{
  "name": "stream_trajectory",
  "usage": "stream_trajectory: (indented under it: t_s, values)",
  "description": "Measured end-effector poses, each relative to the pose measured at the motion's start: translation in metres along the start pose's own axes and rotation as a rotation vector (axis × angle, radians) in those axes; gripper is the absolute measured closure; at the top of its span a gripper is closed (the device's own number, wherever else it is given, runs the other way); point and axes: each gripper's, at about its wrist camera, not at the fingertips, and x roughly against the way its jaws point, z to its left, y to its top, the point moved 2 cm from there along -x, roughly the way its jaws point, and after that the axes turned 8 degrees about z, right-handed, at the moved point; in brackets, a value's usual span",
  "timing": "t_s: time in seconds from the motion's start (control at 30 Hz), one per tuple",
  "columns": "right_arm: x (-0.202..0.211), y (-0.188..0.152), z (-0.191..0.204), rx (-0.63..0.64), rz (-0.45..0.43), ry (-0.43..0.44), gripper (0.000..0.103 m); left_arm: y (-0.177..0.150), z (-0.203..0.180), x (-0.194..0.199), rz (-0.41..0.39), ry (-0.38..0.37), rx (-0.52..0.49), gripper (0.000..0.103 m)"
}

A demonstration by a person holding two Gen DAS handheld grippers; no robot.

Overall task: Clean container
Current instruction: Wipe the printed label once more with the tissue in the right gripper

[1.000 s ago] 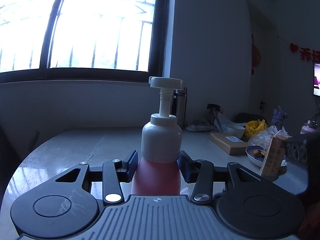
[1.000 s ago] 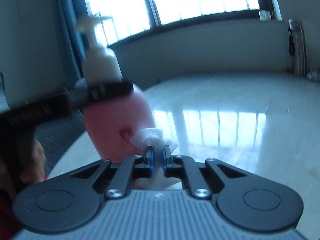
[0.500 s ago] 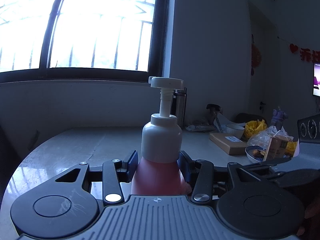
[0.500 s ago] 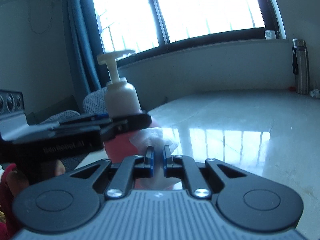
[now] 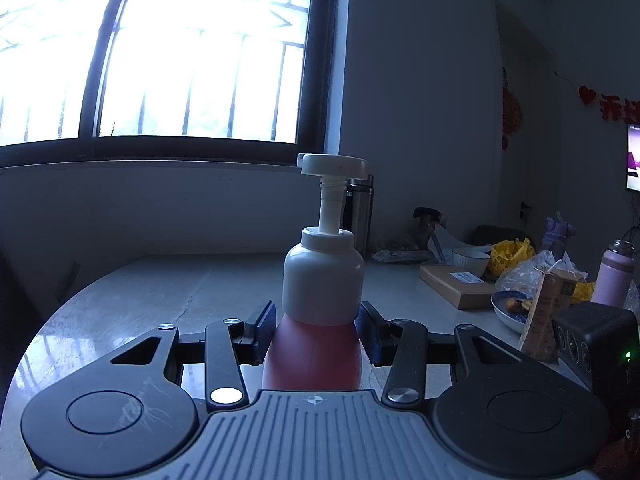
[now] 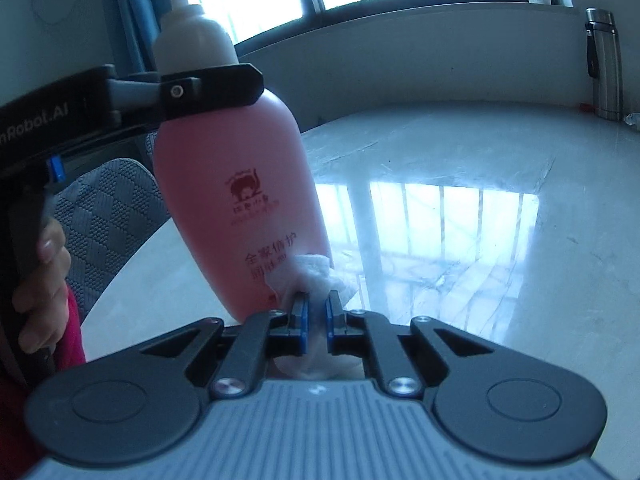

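A glossy pale stone table (image 6: pixel 460 184) runs toward a dim wall under a bright barred window (image 5: pixel 160 52), the bars mirrored in the polish; at the far right stand a steel flask (image 6: pixel 604 64), a cardboard box (image 5: pixel 456 286) and bagged clutter. The left gripper (image 5: pixel 316 326) is clamped on the pump bottle (image 6: pixel 236 184) just below its white shoulder, where the body narrows, which looks like a way to pin the upper end while leaving the whole lower wall bare for wiping. The bottle is at the near left edge of the table, leaning a little, its base hidden behind the other tool, so whether it rests on the stone cannot be told. It is smooth pink plastic, rounded and widest low down, printed with a dark red logo and characters, topped by a matte white collar, ribbed stem and flat pump head. The right gripper (image 6: pixel 316 312) has its blue-padded jaws pinched together on a wad of white tissue (image 6: pixel 312 276), soft and crumpled, whose front touches the bottle's lower right side by the printed text. Holding the wad short probably keeps it stiff enough to rub. A person's hand (image 6: pixel 44 280) grips the left tool's handle.
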Motion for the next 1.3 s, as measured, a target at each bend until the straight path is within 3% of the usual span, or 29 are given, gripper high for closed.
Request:
stream_trajectory:
  t_s: [0.47, 0.67, 1.03, 1.3]
  values:
    - [0.052, 0.027, 0.02, 0.046, -0.212, 0.055, 0.094, 0.0, 0.0, -0.001, 0.001, -0.001, 0.002, 0.055]
    - [0.043, 0.019, 0.017, 0.047, -0.174, 0.053, 0.094, -0.001, -0.001, 0.0, 0.0, -0.001, 0.003, 0.055]
    - [0.001, 0.001, 0.017, 0.061, 0.023, 0.015, 0.094, 0.0, -0.002, -0.002, -0.001, -0.008, -0.006, 0.055]
    - [0.023, 0.011, 0.021, 0.065, -0.06, 0.027, 0.094, -0.002, -0.002, -0.002, -0.002, -0.008, -0.003, 0.055]
